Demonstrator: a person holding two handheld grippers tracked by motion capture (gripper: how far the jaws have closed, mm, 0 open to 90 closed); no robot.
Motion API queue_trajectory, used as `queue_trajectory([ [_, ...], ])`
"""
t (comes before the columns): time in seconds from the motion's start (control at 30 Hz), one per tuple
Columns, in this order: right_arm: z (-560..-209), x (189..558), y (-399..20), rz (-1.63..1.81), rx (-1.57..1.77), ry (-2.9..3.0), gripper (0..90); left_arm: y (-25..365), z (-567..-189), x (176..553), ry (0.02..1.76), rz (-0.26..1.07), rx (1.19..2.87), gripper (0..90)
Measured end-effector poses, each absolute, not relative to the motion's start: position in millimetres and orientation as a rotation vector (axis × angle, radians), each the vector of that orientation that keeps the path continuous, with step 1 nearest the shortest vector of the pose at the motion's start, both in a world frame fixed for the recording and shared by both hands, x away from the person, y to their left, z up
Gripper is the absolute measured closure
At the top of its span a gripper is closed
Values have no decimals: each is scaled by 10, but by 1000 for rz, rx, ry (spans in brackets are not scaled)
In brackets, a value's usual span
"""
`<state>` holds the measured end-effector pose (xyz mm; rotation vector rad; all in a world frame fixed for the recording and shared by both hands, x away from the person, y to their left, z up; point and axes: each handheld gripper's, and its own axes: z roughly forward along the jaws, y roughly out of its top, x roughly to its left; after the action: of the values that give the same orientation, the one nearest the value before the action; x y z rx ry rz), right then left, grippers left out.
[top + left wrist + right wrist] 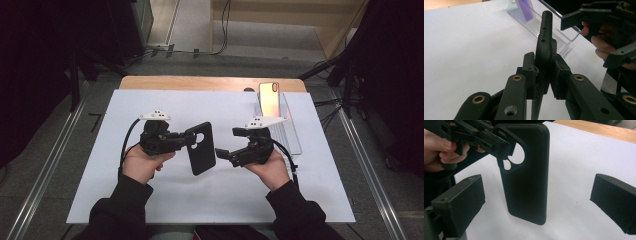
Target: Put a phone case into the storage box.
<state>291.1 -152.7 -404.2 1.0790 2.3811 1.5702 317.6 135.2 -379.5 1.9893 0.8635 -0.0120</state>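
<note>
Clearly matte black, the phone case (pixel 526 172) with round camera cutout sits pinched in the left hand-held gripper (pixel 189 140); the right hand-held gripper (pixel 226 141) gapes wide

No text, label, brand, number or sign is showing legibly in any of the views. The black phone case (pixel 201 148) is presenting a plain dark surface without a readable mark, both from above and up close. The phone (pixel 269 98) standing in the clear stand (pixel 290 131) near the far right corner of the bench is showing only a glossy, reflecting back; if a logo is sitting on it, it is too small to make out. The white sheet (pixel 210 195) covering the bench is carrying no print.
</note>
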Motion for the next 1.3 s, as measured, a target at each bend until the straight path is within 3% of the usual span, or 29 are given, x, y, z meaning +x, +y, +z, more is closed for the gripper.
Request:
queue_trajectory([
  [0.6,-4194,2783,-1246,1505,1173,2286,0,1238,-3814,3125,978,21,1969,766],
  [1.3,-4306,2757,-997,1401,1234,2277,0,1007,-3840,2990,936,-4,2008,767],
])
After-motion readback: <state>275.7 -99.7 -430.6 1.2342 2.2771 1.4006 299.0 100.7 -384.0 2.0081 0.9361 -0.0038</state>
